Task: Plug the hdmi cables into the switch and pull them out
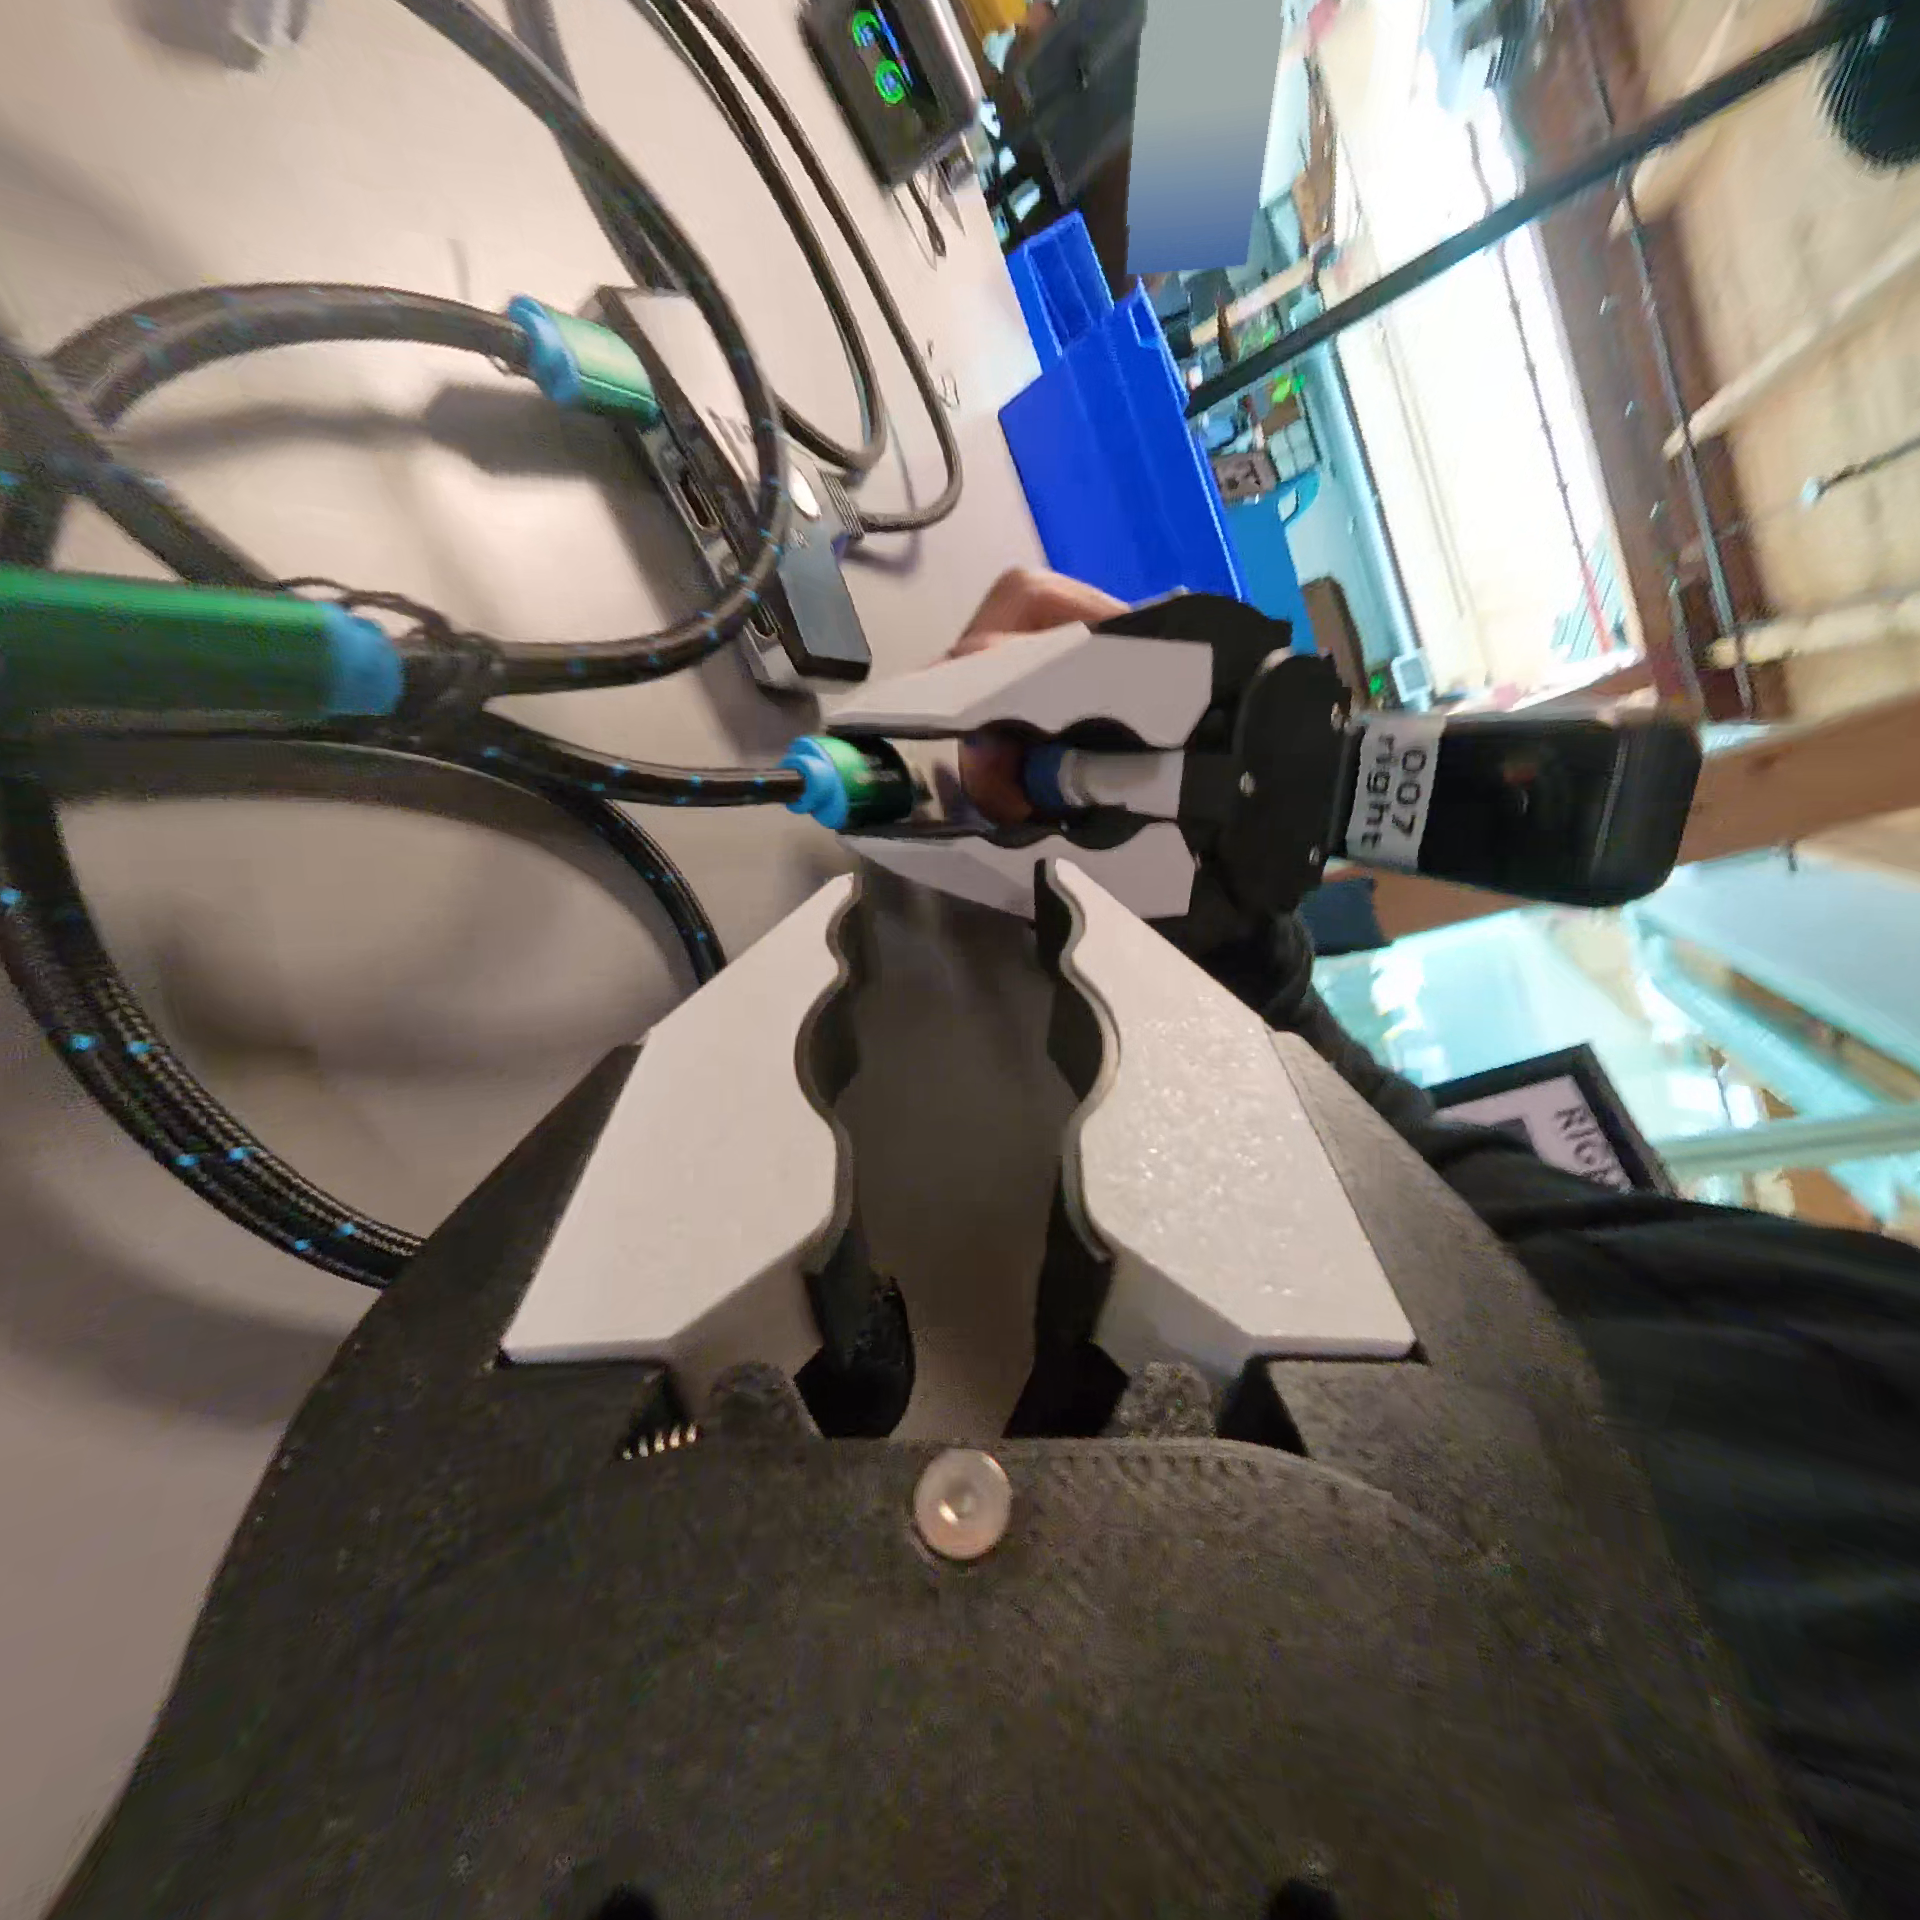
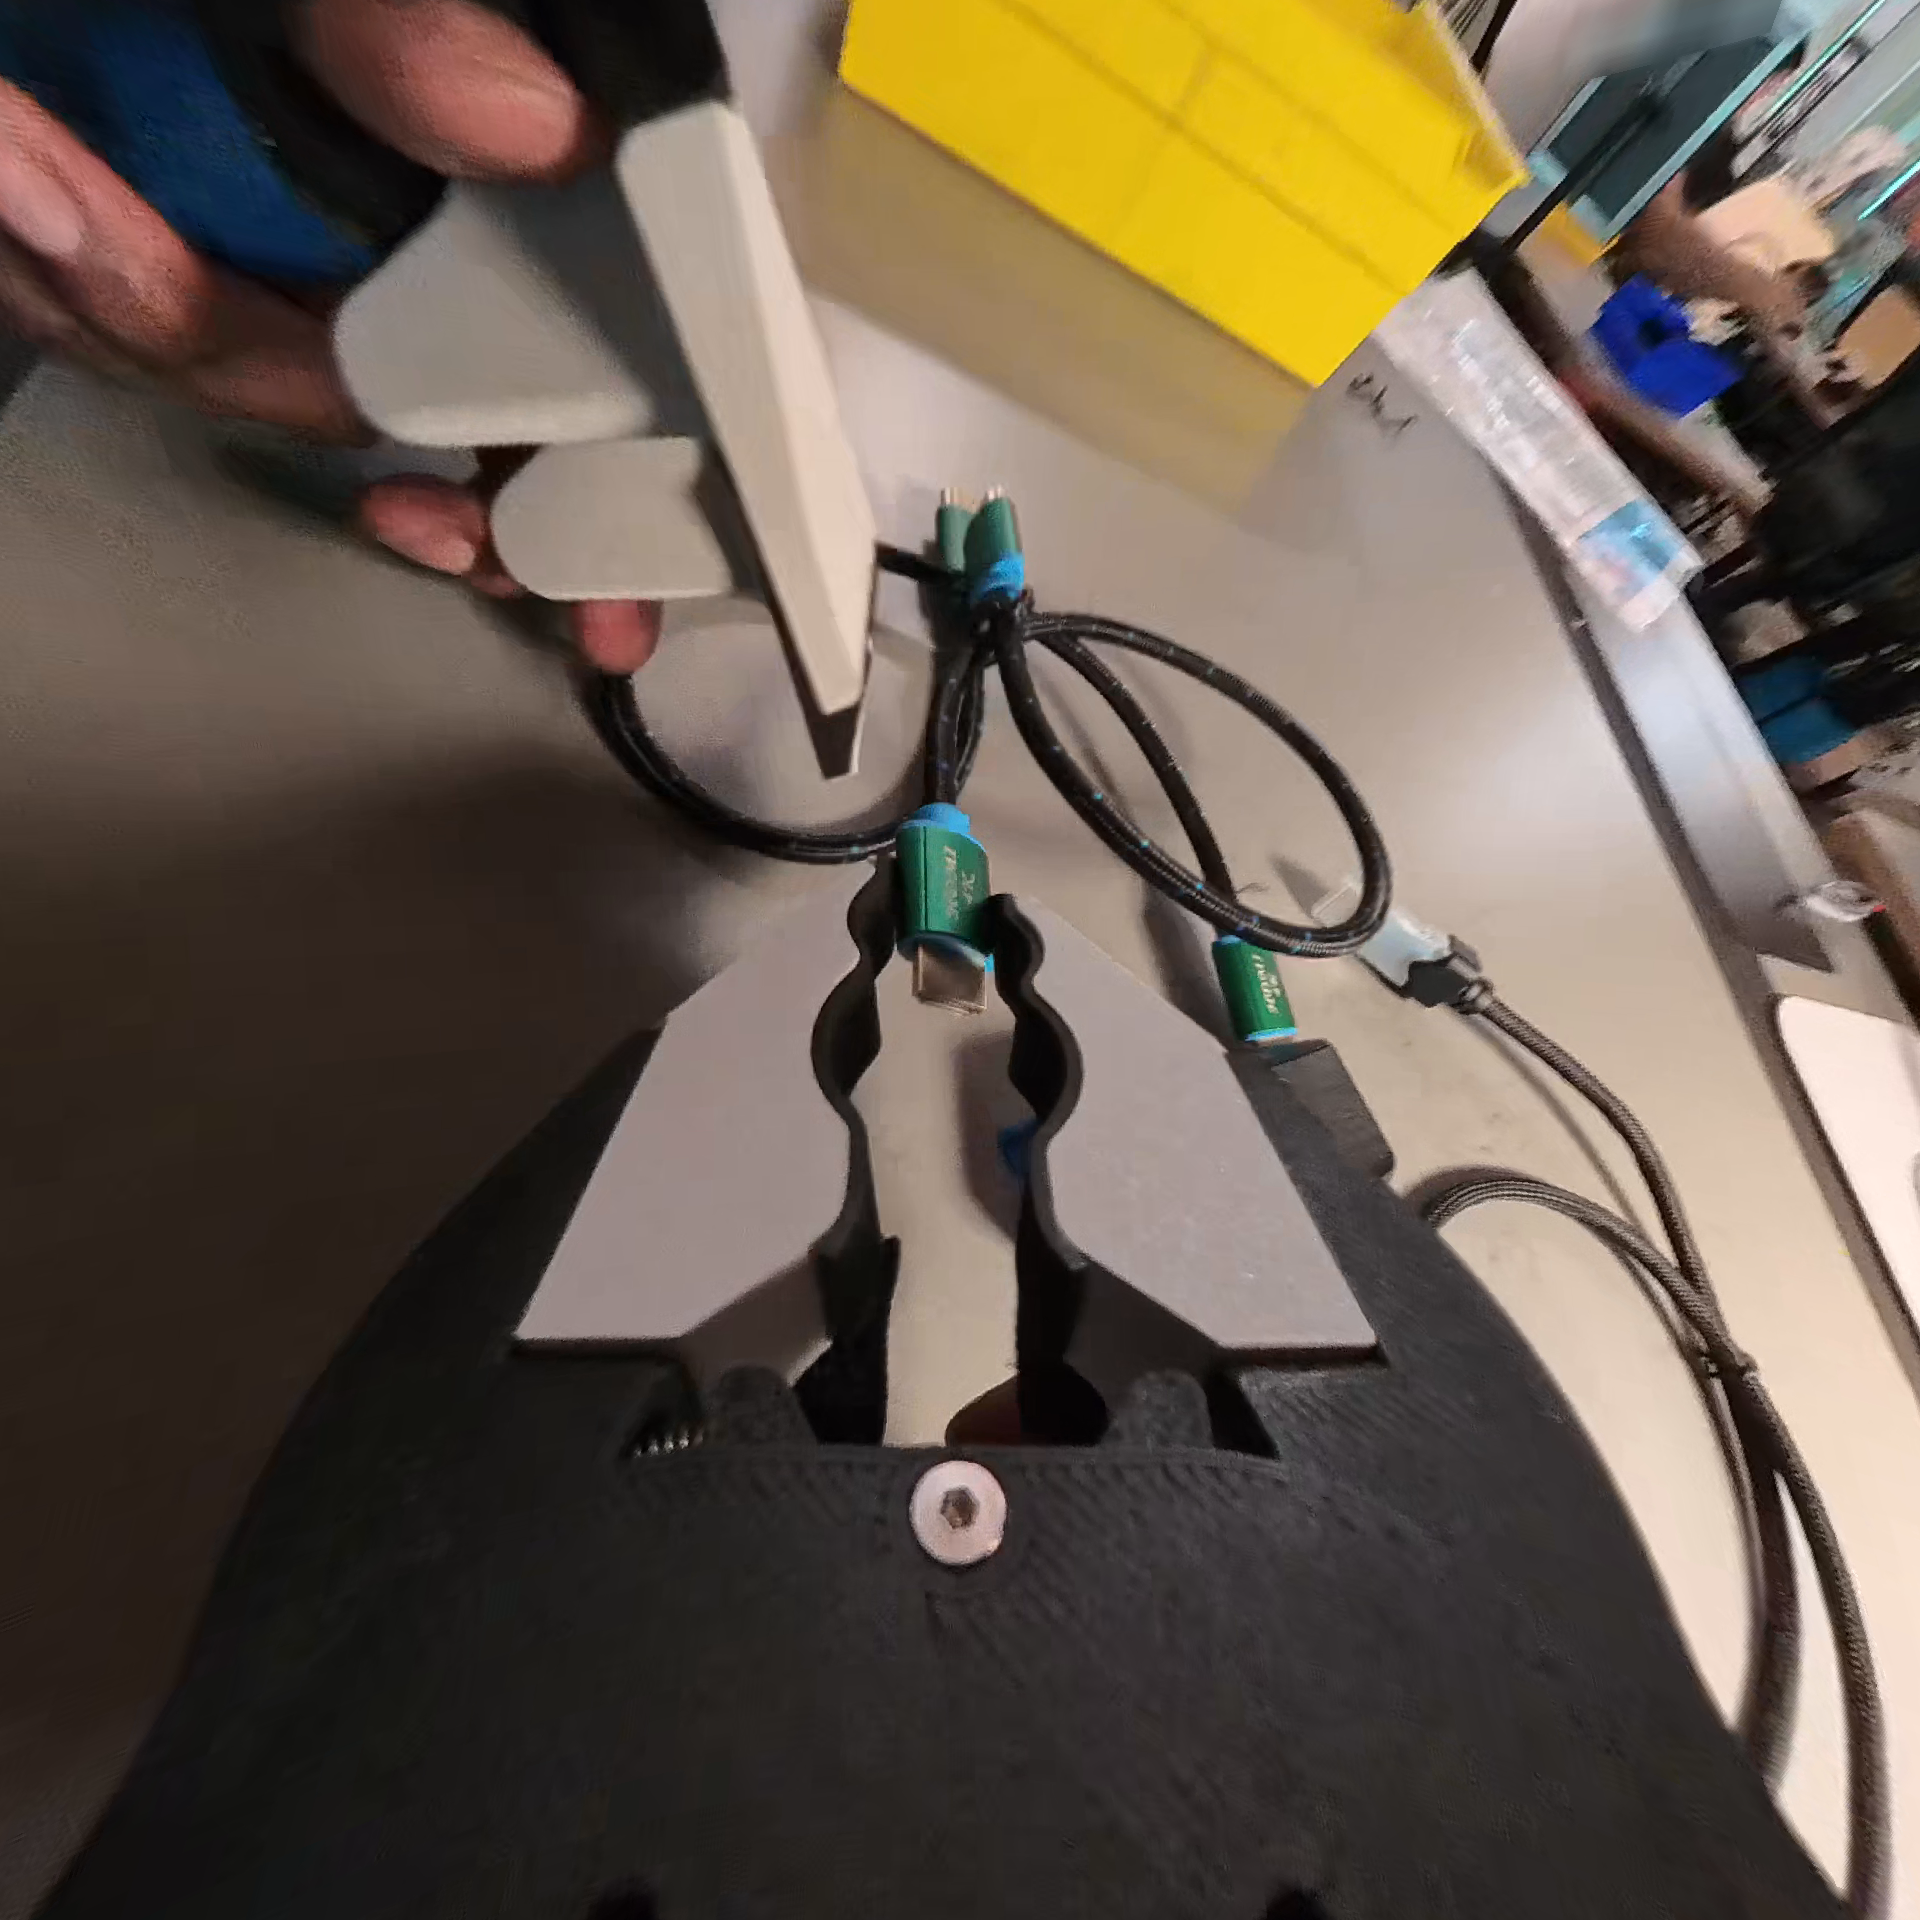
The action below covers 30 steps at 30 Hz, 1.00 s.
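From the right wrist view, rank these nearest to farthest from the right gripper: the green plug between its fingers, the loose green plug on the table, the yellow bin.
1. Green plug, held at the right gripper's fingertips.
2. Loose green plug, lying on the table just right of the fingers.
3. Yellow bin, far ahead at the table's back.

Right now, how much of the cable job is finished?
Done: one green plug looks seated in the switch. In hand: the right tool grips a second plug, not yet in a port; the left tool is open and empty. Left: plug that one in, maybe the loose plug too, then pull them out.
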### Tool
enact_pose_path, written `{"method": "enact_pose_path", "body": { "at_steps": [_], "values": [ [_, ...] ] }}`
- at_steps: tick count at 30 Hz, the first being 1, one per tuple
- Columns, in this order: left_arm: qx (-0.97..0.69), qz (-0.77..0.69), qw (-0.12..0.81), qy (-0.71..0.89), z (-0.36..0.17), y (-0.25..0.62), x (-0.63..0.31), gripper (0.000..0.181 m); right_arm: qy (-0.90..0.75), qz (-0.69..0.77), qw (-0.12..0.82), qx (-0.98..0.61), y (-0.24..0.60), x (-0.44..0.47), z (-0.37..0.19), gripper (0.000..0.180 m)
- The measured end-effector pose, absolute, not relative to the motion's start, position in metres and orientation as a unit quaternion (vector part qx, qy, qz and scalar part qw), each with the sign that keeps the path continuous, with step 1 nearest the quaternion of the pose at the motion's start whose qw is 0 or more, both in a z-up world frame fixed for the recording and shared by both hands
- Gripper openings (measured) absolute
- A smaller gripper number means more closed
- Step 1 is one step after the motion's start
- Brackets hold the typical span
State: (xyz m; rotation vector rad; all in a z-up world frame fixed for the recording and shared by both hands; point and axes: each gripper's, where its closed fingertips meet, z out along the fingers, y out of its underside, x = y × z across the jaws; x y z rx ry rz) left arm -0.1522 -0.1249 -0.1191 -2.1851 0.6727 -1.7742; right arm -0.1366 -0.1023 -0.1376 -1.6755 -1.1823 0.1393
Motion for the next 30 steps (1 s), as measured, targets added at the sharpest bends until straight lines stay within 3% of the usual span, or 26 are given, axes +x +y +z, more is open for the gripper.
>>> {"method": "enact_pose_path", "body": {
  "at_steps": [12, 18, 20, 25, 30],
  "values": [
    [-0.729, -0.679, 0.010, 0.089, -0.118, -0.109, -0.128, 0.038, -0.513, 0.034, 0.591, -0.622, -0.108, -0.135, -0.111, 0.016],
    [-0.719, -0.689, 0.003, 0.090, -0.117, -0.108, -0.118, 0.013, -0.524, 0.015, 0.594, -0.610, -0.107, -0.130, -0.116, 0.015],
    [-0.727, -0.679, 0.028, 0.102, -0.117, -0.104, -0.116, 0.013, -0.515, -0.001, 0.592, -0.620, -0.101, -0.125, -0.117, 0.016],
    [-0.743, -0.650, 0.117, 0.110, -0.116, -0.082, -0.115, 0.013, -0.474, 0.001, 0.551, -0.686, -0.085, -0.093, -0.122, 0.052],
    [-0.775, -0.588, 0.187, 0.138, -0.130, -0.069, -0.110, 0.013, -0.437, 0.082, 0.453, -0.773, -0.075, -0.067, -0.141, 0.081]
  ]
}}
